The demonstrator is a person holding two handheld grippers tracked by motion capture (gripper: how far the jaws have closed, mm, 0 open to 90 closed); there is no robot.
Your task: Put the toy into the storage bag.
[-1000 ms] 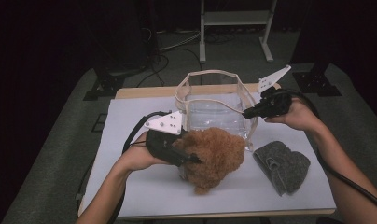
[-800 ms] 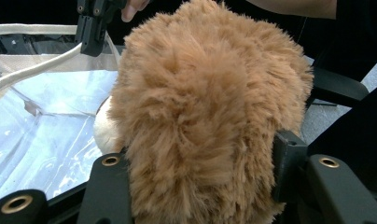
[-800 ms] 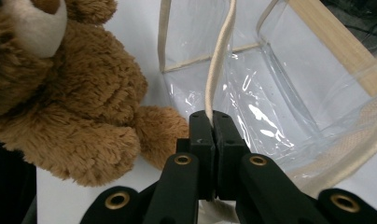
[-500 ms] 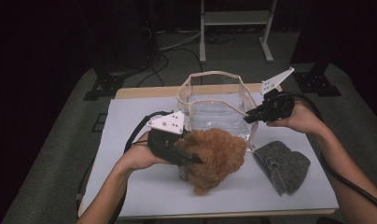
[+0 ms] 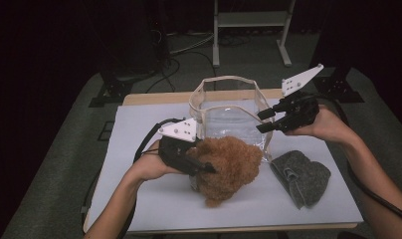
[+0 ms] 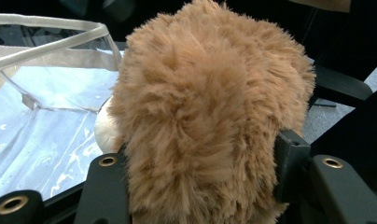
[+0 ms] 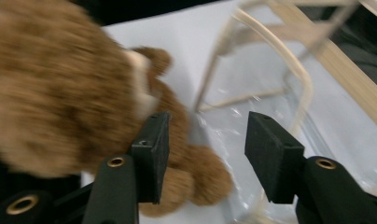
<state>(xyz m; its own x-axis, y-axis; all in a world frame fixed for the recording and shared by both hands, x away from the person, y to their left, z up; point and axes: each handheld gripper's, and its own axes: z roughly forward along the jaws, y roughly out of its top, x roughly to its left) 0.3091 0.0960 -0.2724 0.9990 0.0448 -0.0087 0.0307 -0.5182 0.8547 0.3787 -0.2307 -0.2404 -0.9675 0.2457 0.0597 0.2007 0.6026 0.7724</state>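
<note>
**Left gripper clamps bear, right gripper open by bag**

Dark room, black backdrop. Grey floor with cables (image 5: pixel 181 47) at far left and a white stand (image 5: pixel 249 30) at far centre. Wooden table (image 5: pixel 154 98) topped with a white sheet (image 5: pixel 139 124), plain and flat.

Left: left gripper (image 5: pixel 201 165) near the table's middle, jaws clamped on the bear (image 5: pixel 229 167), fur bulging between the pads (image 6: pixel 289 163) in the left gripper view. Bear is brown and fluffy, sits near-centre, touching the bag's near wall.

Centre: clear bag (image 5: pixel 231 112) with cream trim, upright, mouth open, just beyond the bear.

Right: right gripper (image 5: pixel 267 119) off the sheet by the bag's right rim, jaws have just been opening, nothing between them; blurred in the right gripper view. Grey cloth (image 5: pixel 301 177) lies crumpled near-right, apart from the bear.
</note>
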